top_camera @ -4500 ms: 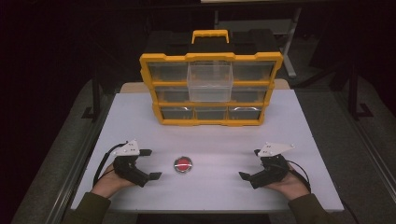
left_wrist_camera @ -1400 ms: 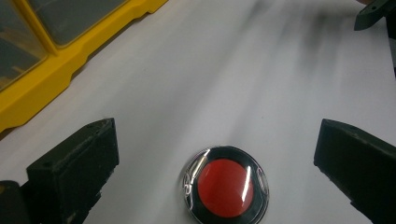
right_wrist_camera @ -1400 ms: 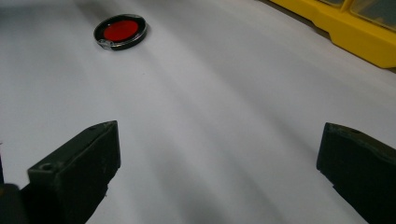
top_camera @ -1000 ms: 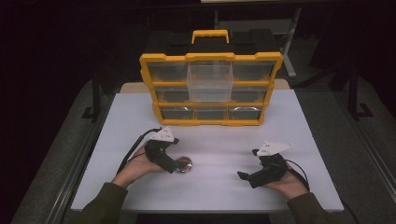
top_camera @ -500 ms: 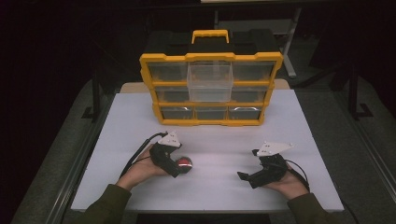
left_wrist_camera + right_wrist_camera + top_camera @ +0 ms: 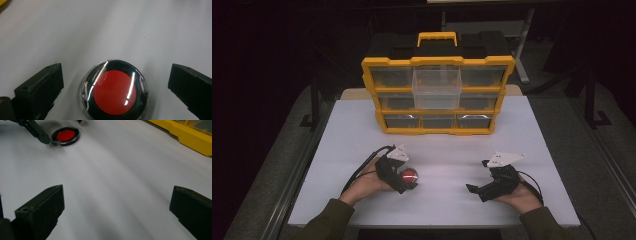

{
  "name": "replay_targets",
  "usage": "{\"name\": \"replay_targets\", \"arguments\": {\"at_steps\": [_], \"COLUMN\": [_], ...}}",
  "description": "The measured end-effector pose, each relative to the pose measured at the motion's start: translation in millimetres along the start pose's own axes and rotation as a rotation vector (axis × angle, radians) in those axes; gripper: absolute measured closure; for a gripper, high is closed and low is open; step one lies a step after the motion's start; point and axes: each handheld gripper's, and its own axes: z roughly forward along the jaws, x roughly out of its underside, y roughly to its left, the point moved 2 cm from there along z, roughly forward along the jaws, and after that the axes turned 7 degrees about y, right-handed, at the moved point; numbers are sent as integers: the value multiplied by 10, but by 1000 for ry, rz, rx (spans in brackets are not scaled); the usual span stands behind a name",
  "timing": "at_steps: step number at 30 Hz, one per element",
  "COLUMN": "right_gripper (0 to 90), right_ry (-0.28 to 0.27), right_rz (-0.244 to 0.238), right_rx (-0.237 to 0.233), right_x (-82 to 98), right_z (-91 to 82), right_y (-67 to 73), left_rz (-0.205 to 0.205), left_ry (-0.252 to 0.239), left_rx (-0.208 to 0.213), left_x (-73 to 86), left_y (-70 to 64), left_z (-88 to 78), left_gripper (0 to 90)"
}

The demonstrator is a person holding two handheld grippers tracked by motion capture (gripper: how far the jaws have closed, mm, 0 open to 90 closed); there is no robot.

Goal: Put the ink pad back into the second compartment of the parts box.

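A white rectangular tabletop (image 6: 362, 130) carries, at its far edge, a yellow-and-black plastic drawer organiser with clear drawers and a top handle (image 6: 438, 95); its middle upper drawer stands pulled partly forward. Nearer the person, the right gripper (image 6: 482, 188), black with a grey three-cornered plate, rests low at the table's right front, its jaws spread wide over bare surface in the right gripper view and touching nothing. The left gripper (image 6: 408, 179) lies at the left front, tilted toward the small round disc with a red centre, black ring and clear glossy cover (image 6: 115, 90). In the left gripper view this disc sits flat on the table between the two spread jaws, closer to the lens than their tips, with white surface showing on both sides; neither jaw touches it. From the right gripper view the same disc (image 6: 65, 135) lies well across the table beside one dark jaw of the left gripper. The disc is judged light, stiff and shallow; its glossy cover, bright with reflections, is likely slippery and may scratch. The soundest hold is probably across the diameter, the jaws set low against the black rim, closed gently so the disc neither skids along the smooth tabletop nor pops upward.
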Motion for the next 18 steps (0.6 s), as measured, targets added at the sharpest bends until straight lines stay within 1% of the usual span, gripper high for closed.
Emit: {"name": "replay_targets", "arguments": {"at_steps": [1, 4, 5, 7, 9, 14, 15, 18], "right_gripper": [0, 0, 0, 0, 0, 0, 0, 0], "right_ry": [1, 0, 0, 0, -1, 0, -1, -1], "right_rz": [0, 0, -1, -1, -2, -1, -2, -2], "right_rx": [0, 0, 0, 0, 0, 0, 0, -1], "right_x": [1, 0, 1, 1, 0, 1, 0, 0], "right_z": [0, -2, -3, -4, -4, -4, -4, -4], "right_y": [0, 0, 0, 0, 0, 1, 0, 1], "left_rz": [9, 6, 12, 14, 15, 18, 30, 31], "left_ry": [10, 20, 34, 38, 42, 47, 60, 66], "left_rx": [-11, -15, -20, -21, -21, -17, -21, -26], "left_x": [4, 7, 12, 16, 18, 19, 21, 23], "left_y": [-5, -15, -20, -22, -25, -27, -19, -20], "left_z": [15, 26, 36, 37, 38, 20, 8, -1], "left_gripper": [0, 0, 0, 40, 53, 134, 139, 149]}}
